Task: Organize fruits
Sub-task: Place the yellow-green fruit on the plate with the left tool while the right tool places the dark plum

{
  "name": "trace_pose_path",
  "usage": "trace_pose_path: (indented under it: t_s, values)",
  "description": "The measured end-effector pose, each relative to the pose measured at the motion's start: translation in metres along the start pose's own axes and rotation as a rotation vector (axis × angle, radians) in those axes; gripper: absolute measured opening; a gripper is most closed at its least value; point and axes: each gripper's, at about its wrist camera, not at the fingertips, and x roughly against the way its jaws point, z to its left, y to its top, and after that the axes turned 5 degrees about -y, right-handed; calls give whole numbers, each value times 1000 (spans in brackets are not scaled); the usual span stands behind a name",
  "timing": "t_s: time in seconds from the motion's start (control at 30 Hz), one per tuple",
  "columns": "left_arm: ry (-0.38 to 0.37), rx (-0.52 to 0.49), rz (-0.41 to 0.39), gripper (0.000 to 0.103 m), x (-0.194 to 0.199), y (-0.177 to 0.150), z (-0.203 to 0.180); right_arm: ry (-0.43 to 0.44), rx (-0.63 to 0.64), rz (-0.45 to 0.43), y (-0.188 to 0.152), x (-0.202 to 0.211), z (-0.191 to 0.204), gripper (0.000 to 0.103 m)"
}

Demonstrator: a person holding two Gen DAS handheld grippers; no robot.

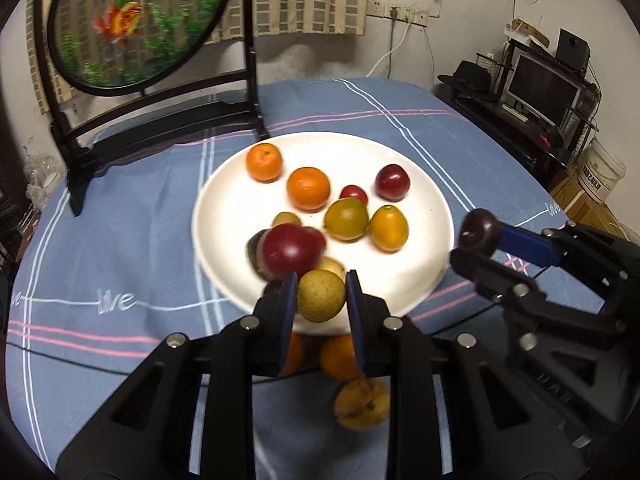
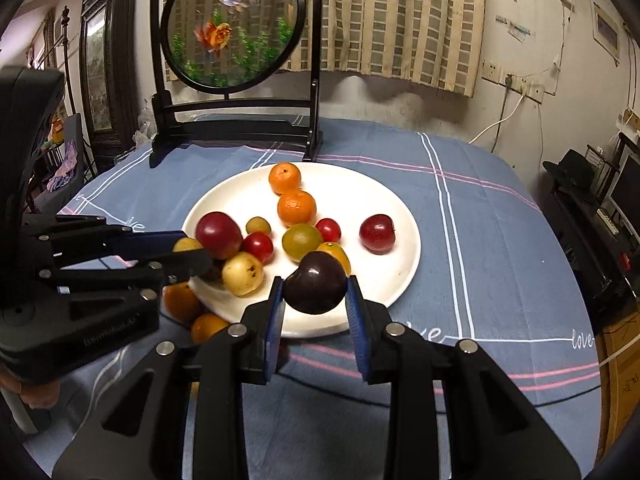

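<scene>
A white plate [image 1: 400,280] [image 2: 400,208] on the blue cloth holds several fruits: oranges, red plums, small tomatoes and yellow-green fruits. My left gripper [image 1: 321,298] is shut on a yellow-green fruit [image 1: 321,295] above the plate's near rim; it also shows in the right wrist view [image 2: 188,245]. My right gripper [image 2: 315,298] is shut on a dark purple plum [image 2: 315,288], held above the plate's near edge; it shows in the left wrist view [image 1: 478,232] at the plate's right.
Two oranges [image 1: 338,356] [image 2: 206,326] and a brownish-yellow fruit [image 1: 362,402] lie on the cloth in front of the plate. A black stand with a round fish screen [image 1: 136,20] [image 2: 234,24] stands behind the plate. Shelves with a monitor [image 1: 544,90] are at the right.
</scene>
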Motion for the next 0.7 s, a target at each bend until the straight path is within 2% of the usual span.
trace_pose_path:
  t_s: [0.27,0.33,0.37,0.4,0.43,0.7]
  values:
    - [15,0,11,26,-33,25,-2,-46,44,28,3,-32,-4,31]
    - [30,8,24,26,-44,31,1,-52,52,33,3,-40,-5,36]
    - [33,12,31,37,-49,33,2,-60,57,30,2,-42,-5,42]
    - [42,14,34,55,-52,34,3,-75,62,19,2,-43,-5,48]
    - [61,18,22,61,-52,36,3,-83,65,12,2,-43,-5,50]
    - [51,-4,-27,72,-29,30,-4,-59,43,18,1,-33,-10,52]
